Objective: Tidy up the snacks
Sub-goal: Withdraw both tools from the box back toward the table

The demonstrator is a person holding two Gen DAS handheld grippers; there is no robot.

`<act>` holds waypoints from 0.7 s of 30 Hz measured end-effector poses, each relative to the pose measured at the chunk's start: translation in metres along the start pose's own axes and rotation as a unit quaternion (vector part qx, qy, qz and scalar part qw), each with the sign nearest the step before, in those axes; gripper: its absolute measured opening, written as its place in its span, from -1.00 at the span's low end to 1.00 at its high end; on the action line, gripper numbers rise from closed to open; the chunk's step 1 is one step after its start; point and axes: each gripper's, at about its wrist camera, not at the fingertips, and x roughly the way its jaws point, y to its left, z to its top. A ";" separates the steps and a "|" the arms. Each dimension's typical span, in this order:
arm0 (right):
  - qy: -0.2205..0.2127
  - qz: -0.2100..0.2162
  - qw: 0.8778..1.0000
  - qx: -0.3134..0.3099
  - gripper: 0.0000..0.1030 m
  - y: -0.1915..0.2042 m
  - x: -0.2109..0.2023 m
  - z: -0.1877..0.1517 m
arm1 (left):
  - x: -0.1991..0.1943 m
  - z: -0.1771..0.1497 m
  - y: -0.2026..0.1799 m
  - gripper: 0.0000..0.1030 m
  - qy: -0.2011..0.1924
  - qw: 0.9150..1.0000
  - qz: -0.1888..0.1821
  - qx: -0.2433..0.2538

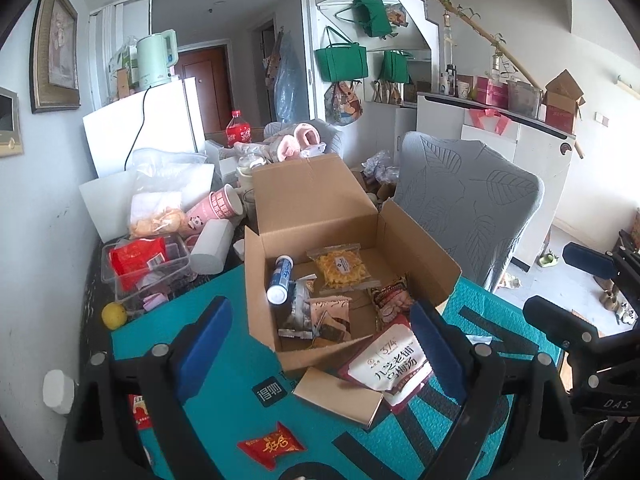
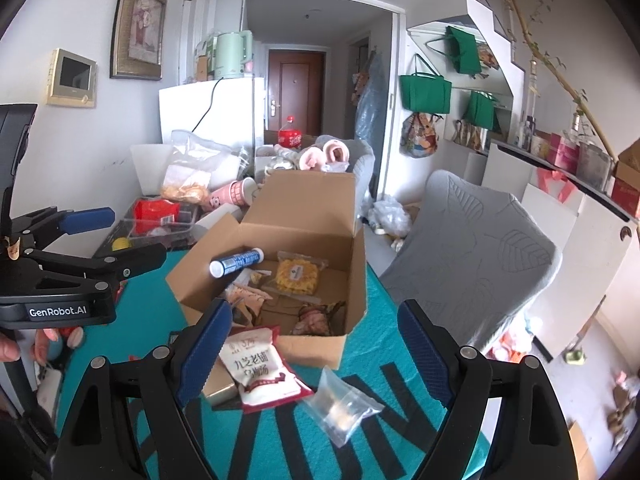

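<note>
An open cardboard box (image 1: 256, 280) stands on a teal mat (image 1: 240, 380). Inside it lie a blue-and-white tube (image 1: 280, 280), a yellow snack bag (image 1: 344, 270), pink packets (image 1: 330, 312) and a dark red snack bag (image 1: 392, 298). A white pouch (image 1: 384, 364) rests over the box's folded front flap. My left gripper (image 1: 320, 344) is open just in front of the box and grips nothing. A small red packet (image 1: 270, 446) lies on the mat below it. My right gripper (image 2: 314, 350) is open above the white pouch (image 2: 260, 368) and a clear plastic bag (image 2: 342, 404).
A clear tub (image 1: 148, 268) with a red packet, a lemon (image 1: 114, 315) and pink cups (image 1: 216, 210) crowd the table's left back. A grey chair (image 1: 468, 216) stands right of the box. A hand (image 2: 44, 340) holds the left gripper (image 2: 120, 236).
</note>
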 end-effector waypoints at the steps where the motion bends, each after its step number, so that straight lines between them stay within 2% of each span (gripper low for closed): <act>1: 0.002 0.000 1.000 0.001 0.67 0.002 0.000 -0.003 | 0.001 -0.004 0.002 0.78 0.005 1.000 0.004 -0.003; 9: 0.020 0.009 1.000 0.007 0.67 0.013 0.005 -0.026 | 0.000 -0.040 0.012 0.77 0.032 0.999 0.009 -0.011; 14: 0.030 0.017 0.999 0.014 0.67 0.020 0.009 -0.041 | 0.001 -0.060 0.018 0.77 0.047 0.998 0.032 -0.010; 21: 0.040 0.034 0.998 0.019 0.67 0.034 0.014 -0.062 | 0.009 -0.089 0.028 0.77 0.084 0.996 -0.003 -0.032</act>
